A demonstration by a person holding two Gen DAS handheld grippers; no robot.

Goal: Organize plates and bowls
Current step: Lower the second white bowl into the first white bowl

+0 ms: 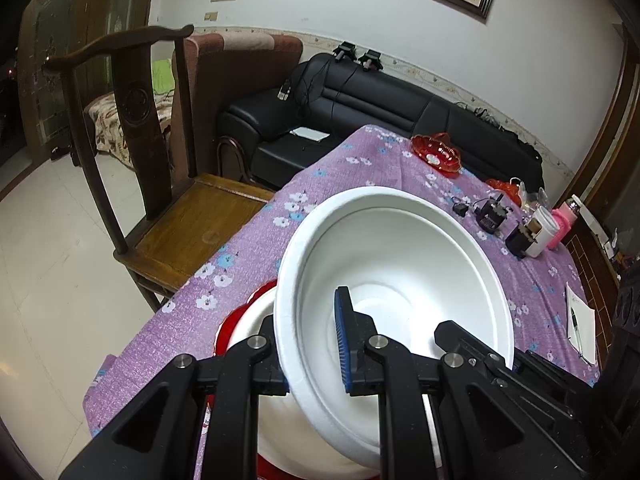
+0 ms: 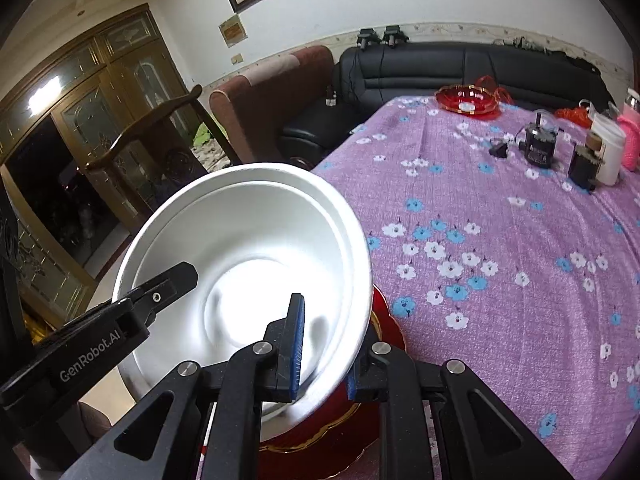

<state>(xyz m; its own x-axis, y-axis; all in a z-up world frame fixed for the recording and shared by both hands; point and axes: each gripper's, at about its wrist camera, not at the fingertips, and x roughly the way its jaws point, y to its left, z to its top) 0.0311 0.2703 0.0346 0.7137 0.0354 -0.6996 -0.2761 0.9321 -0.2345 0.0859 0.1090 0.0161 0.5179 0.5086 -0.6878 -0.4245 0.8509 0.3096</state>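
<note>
Over the near corner of the purple flowered tablecloth (image 2: 500, 220), a white bowl (image 1: 400, 256) hangs tilted, carried between 2 grippers; the left gripper (image 1: 312, 344) pinches its rim on 1 side, the right gripper (image 2: 324, 344) pinches the opposite side, each with 1 blue pad inside the bowl and the other outside, pressed tight on the thin wall; holding it from both sides probably keeps so light and wide a thing from tipping or buckling. Beneath it sits a red plate (image 2: 320, 440) with a gilt scalloped edge, and a second white dish (image 1: 256, 320) seems to rest on that plate; my guess is the bowl is meant to nest there, stacking like with like, though it does not yet touch anything below. The bowl itself looks like moulded foam or pulp: matt, plain white, deep, with stepped rings inside and a flat round bottom; it appears empty and clean. Far across the table a red glass dish (image 2: 466, 100) stands well apart, with a white cup (image 2: 608, 148) and small black gadgets nearby.
</note>
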